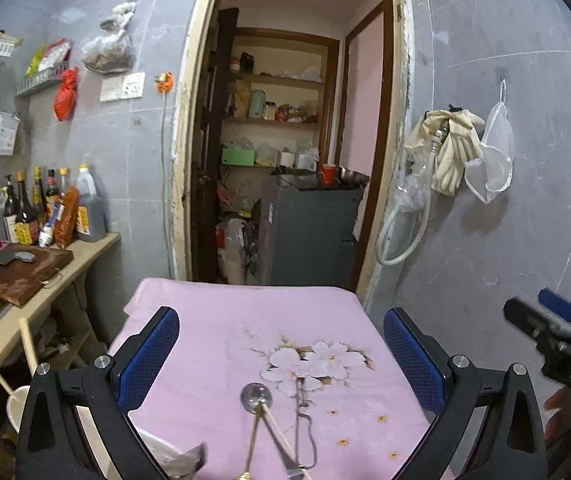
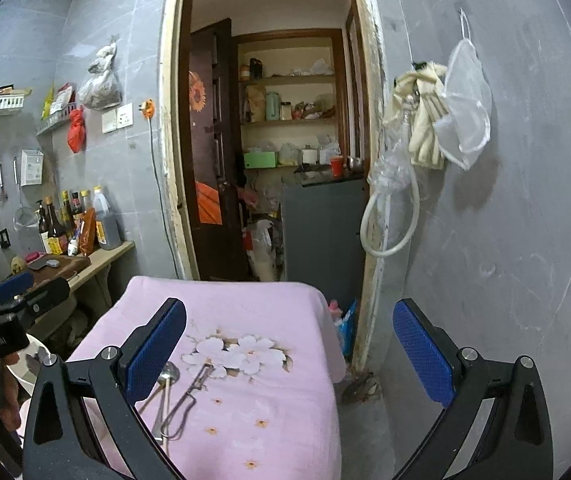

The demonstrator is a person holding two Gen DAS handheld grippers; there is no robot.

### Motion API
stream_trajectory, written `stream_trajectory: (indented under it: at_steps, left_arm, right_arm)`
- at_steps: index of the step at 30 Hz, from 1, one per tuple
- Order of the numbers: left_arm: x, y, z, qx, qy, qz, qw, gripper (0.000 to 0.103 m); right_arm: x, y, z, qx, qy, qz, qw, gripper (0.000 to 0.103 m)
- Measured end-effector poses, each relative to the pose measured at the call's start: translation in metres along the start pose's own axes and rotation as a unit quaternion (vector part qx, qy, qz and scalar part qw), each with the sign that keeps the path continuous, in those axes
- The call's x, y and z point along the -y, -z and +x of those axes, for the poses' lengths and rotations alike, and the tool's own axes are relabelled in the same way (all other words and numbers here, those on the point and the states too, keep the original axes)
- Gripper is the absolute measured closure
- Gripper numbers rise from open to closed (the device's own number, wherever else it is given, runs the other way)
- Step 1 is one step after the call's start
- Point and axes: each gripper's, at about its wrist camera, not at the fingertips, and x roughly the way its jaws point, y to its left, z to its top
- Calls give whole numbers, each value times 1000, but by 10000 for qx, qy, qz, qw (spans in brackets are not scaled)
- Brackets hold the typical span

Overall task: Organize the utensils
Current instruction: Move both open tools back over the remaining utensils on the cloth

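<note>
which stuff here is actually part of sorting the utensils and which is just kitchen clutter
Part of the job:
- spoon on the pink cloth
- chopsticks lying beside it
- wire-handled peeler
- left gripper and right gripper, both open and empty

Just lying about:
- sauce bottles on the counter
- cutting board
- gloves and mesh bag on the wall
- red bag

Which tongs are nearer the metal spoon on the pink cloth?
Left. The left tongs are centred above the spoon; the right tongs are off to its right, partly past the cloth's edge.
</note>
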Motion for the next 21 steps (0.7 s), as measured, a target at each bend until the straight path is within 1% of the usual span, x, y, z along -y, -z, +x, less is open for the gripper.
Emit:
stream_trajectory:
  at_steps: [4,6,11,17,21]
  left_arm:
    - [5,-5,14,-70,91,-169,9998,0]
    - [8,-4,22,-121,81,-196,9997,0]
    - [18,1,43,-218,33,-222,9995,0]
    - [32,14,70,-368,-92,-173,9991,0]
    - [37,25,91,-611,-114,-181,9979,0]
  right_arm:
    - [10,10,14,-199,-82,104,9997,1]
    - [13,16,22,-277,-132,127,9994,1]
    - [22,29,38,-337,-155,205,9991,1]
    - [34,42,59,-462,-143,296,9984,1]
    - [43,51,73,-566,-87,347,9978,1]
